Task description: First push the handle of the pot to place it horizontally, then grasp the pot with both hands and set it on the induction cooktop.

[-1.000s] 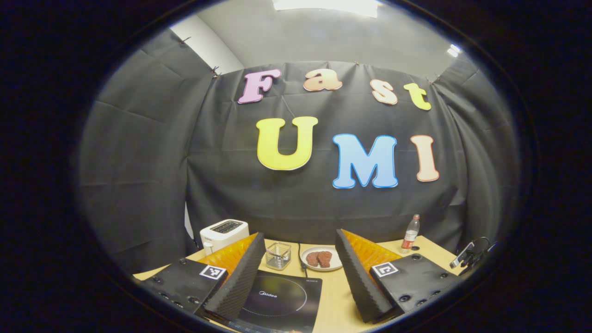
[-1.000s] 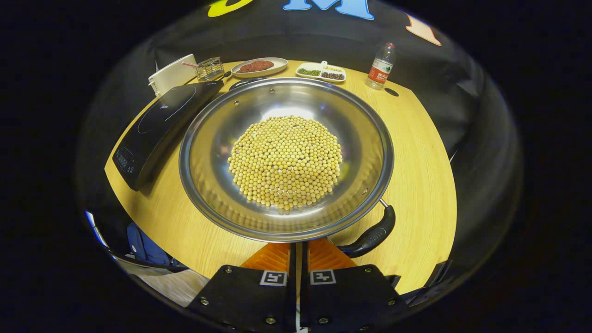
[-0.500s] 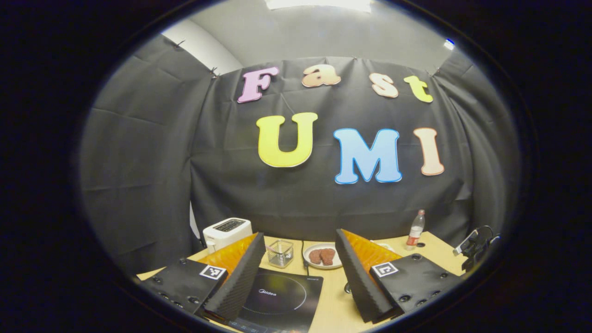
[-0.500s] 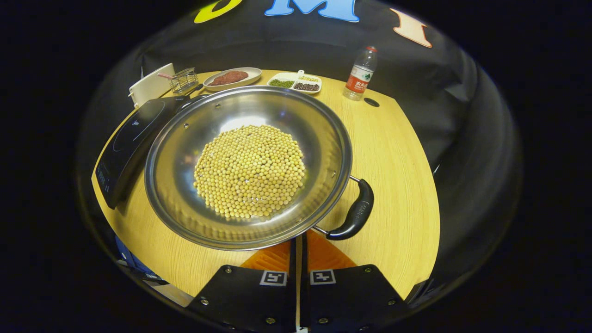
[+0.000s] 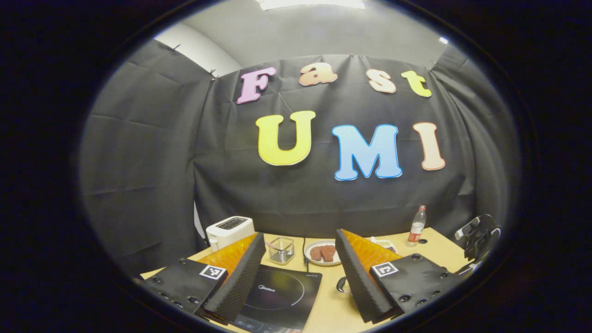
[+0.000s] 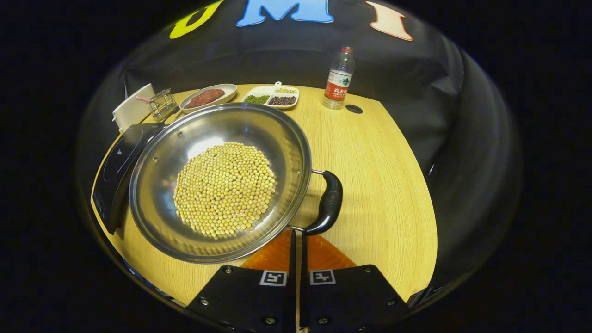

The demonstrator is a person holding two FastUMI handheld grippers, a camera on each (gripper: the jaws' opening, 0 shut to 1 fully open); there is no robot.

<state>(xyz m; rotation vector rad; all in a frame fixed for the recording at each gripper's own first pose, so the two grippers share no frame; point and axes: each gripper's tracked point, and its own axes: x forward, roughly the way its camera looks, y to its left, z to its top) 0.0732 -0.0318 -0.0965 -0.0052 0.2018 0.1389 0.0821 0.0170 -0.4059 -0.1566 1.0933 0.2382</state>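
Observation:
In the right gripper view a steel pot [image 6: 266, 127] holding soybeans [image 6: 224, 187] sits on the wooden table. Its black handle [image 6: 329, 201] sticks out on the right side. My right gripper [image 6: 297, 235] is shut, its tips right by the near end of that handle. The black induction cooktop [image 6: 114, 162] lies left of the pot, partly under its rim. In the left gripper view my left gripper [image 5: 299, 235] hangs open above the cooktop [image 5: 280, 296] with nothing between its fingers. A small dark loop [image 5: 341, 284] peeks beside its right finger.
At the back of the table stand a white toaster [image 5: 230, 229], a wire basket [image 5: 280, 249], a plate of meat [image 6: 206, 97], a divided dish of beans [image 6: 271, 96] and a water bottle [image 6: 337, 78]. Bare tabletop [image 6: 379, 185] lies right of the pot.
The pot's handle has swung from the near edge round to the pot's right side, with the shut right gripper following it. The left gripper has drifted back slightly, still open.

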